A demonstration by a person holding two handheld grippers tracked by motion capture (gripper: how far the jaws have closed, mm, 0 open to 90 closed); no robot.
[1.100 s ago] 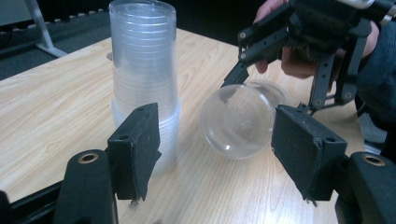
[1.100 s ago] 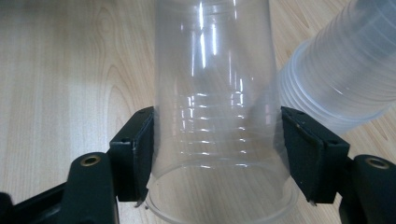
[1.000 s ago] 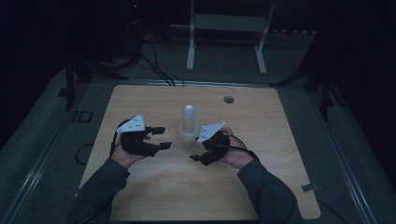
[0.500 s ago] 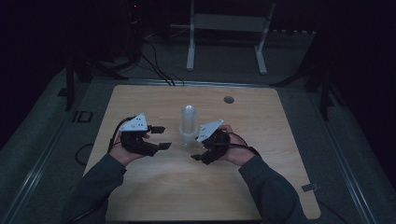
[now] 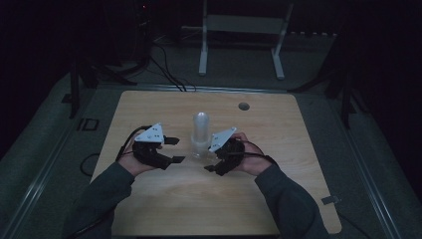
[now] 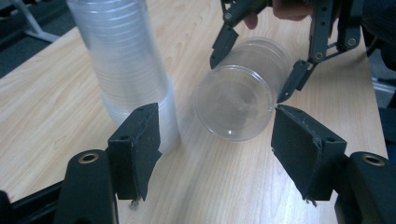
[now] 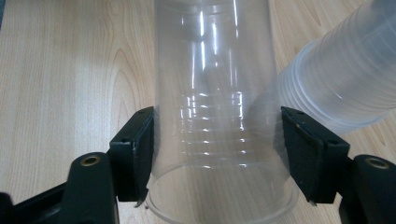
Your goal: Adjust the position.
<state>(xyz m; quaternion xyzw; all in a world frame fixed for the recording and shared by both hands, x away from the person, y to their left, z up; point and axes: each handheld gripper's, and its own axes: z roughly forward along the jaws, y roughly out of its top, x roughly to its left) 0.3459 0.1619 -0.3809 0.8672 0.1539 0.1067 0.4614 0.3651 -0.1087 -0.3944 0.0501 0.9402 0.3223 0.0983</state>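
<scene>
While the right gripper (image 7: 217, 154) pinched one clear cup (image 7: 212, 93) on its side near the desk's (image 5: 298, 199) middle, beside the upright cup stack (image 5: 200, 132), the left gripper (image 6: 215, 149) stood spread and empty; placing the separated cup remained.

Glossy clear plastic cup (image 7: 219, 116); matt pale wood table (image 5: 278, 189)

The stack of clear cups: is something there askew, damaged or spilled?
Nothing is damaged or spilled. The stack of clear cups stands upright on the table. One single cup lies level, off the stack, but only because the right gripper holds it between its jaws.
</scene>
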